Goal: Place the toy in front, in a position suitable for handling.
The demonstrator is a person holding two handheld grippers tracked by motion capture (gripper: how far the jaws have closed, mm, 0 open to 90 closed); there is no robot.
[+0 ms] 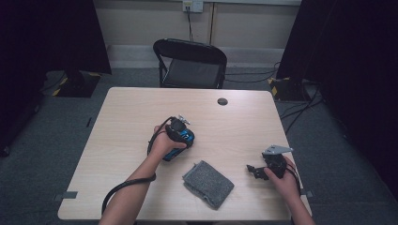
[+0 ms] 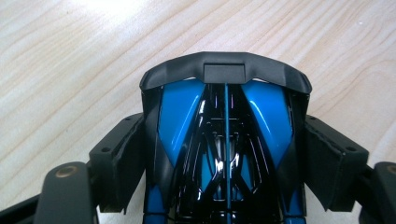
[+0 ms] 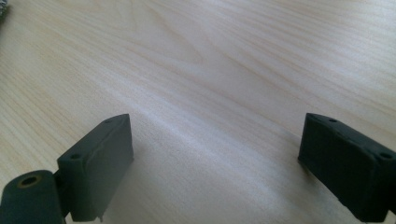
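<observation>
left gripper view: a glossy blue and black toy car (image 2: 225, 154) sits between the left gripper (image 2: 225, 161)'s pads, which pinch its flanks over the pale wooden table (image 2: 70, 70). right of the car, near the front edge, lies a grey folded cloth (image 1: 208, 183); beyond it the right gripper (image 3: 212, 161) rests, jaws spread wide and empty.

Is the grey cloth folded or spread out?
Folded: the grey cloth lies as a thick, compact rectangle on the wooden table, between both hands.
</observation>
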